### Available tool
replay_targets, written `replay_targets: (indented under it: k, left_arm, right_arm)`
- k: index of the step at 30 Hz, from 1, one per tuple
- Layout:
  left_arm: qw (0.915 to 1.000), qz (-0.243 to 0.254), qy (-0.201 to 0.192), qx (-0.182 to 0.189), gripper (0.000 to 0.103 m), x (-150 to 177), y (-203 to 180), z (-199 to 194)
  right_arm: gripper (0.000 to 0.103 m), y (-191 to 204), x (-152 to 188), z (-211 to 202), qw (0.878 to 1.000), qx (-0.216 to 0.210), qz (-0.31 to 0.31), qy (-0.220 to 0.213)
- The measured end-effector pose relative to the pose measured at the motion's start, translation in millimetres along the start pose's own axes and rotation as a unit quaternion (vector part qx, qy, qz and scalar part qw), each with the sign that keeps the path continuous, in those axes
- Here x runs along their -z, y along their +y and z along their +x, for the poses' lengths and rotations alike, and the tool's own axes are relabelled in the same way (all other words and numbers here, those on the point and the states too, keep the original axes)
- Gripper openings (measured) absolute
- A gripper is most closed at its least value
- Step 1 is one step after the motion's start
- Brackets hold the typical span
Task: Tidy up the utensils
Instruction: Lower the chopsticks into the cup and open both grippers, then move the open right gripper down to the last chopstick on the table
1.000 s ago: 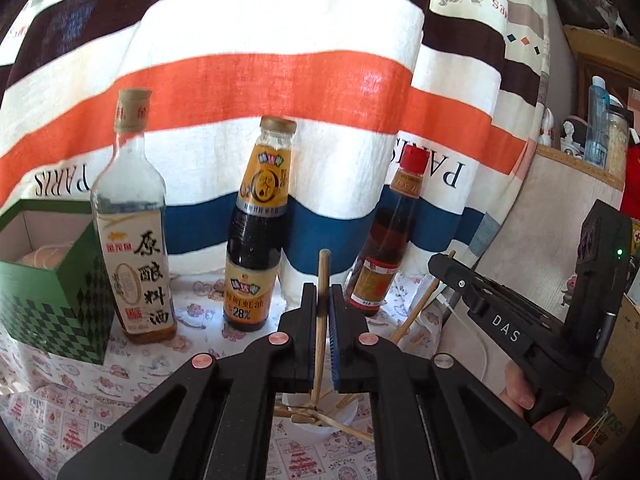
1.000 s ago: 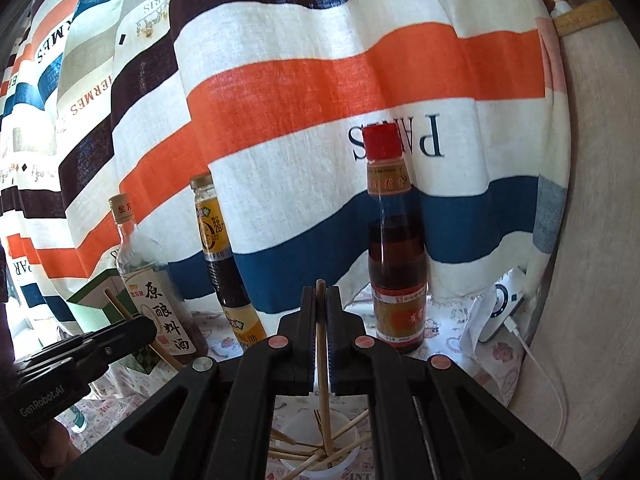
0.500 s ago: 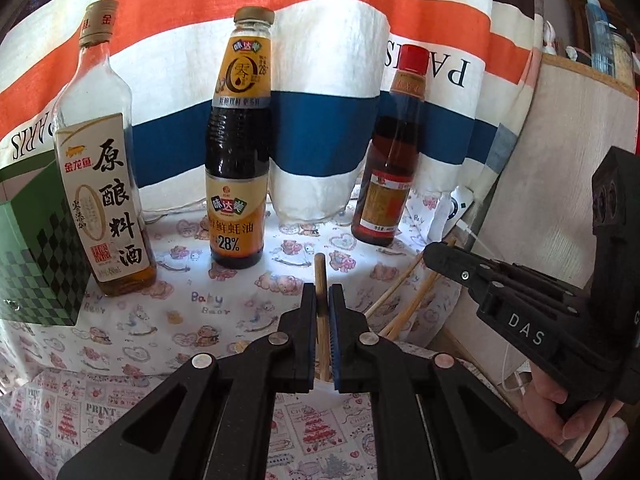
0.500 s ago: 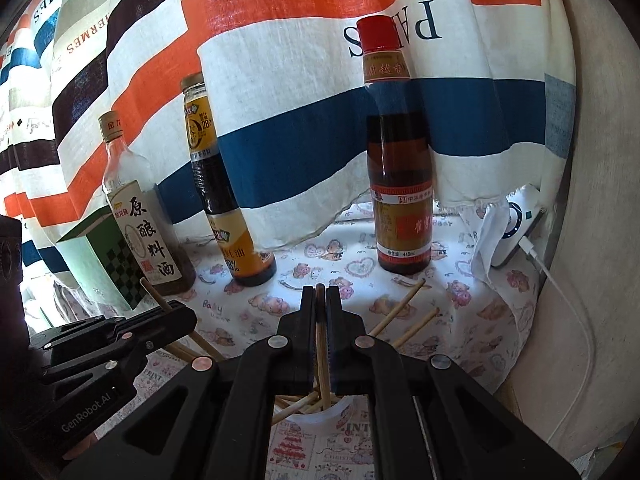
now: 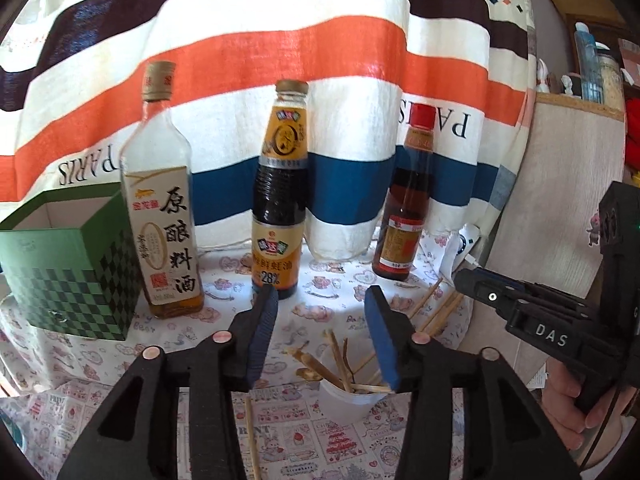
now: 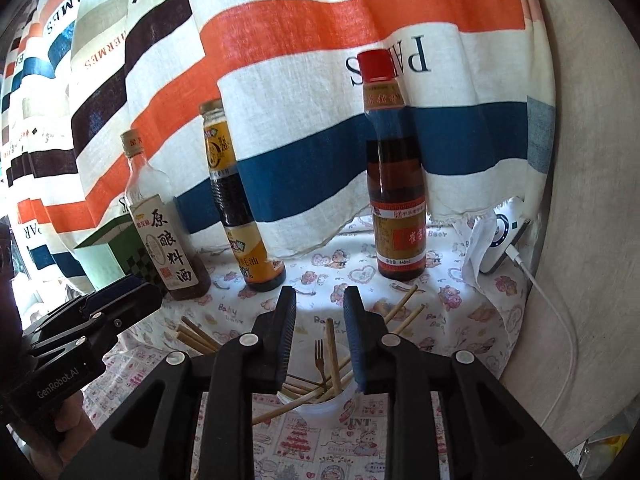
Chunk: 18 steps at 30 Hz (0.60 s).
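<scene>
A clear plastic cup (image 6: 320,410) stands on the patterned tablecloth and holds several wooden chopsticks (image 6: 331,354) and a small fork (image 6: 319,354). It also shows in the left wrist view (image 5: 352,400). My right gripper (image 6: 319,300) is open and empty just above the cup. My left gripper (image 5: 322,300) is open and empty above the cup's left side. Loose chopsticks lie on the cloth to the left (image 6: 196,336) and behind the cup (image 6: 400,310), and one lies under my left gripper (image 5: 252,436).
Three bottles stand at the back: a clear cooking wine bottle (image 5: 162,216), a dark oyster sauce bottle (image 5: 280,208) and a red-capped bottle (image 5: 406,208). A green checked box (image 5: 68,276) is at far left. A white charger with cable (image 6: 500,236) lies at right. A striped curtain hangs behind.
Both grippers were shut on a chopstick each; now both are open and the chopsticks stand in the cup.
</scene>
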<state>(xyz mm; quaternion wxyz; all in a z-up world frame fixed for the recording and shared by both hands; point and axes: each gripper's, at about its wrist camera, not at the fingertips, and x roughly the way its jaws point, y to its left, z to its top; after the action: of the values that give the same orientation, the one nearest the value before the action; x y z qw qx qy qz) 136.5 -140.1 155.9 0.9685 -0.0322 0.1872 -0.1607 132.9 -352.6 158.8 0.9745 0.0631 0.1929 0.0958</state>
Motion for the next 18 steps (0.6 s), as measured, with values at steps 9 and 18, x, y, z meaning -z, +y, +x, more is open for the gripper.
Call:
replay_targets:
  k: [9, 18]
  left_arm:
    - [0.9946, 0.001, -0.089, -0.054, 0.085, 6, 29, -87]
    - [0.9876, -0.004, -0.122, -0.098, 0.103, 50, 60, -131]
  right_arm:
    - [0.044, 6, 26, -69, 0.997, 0.000, 0.029, -0.067]
    - [0.064, 22, 72, -93, 0.994, 0.034, 0.048, -0.094]
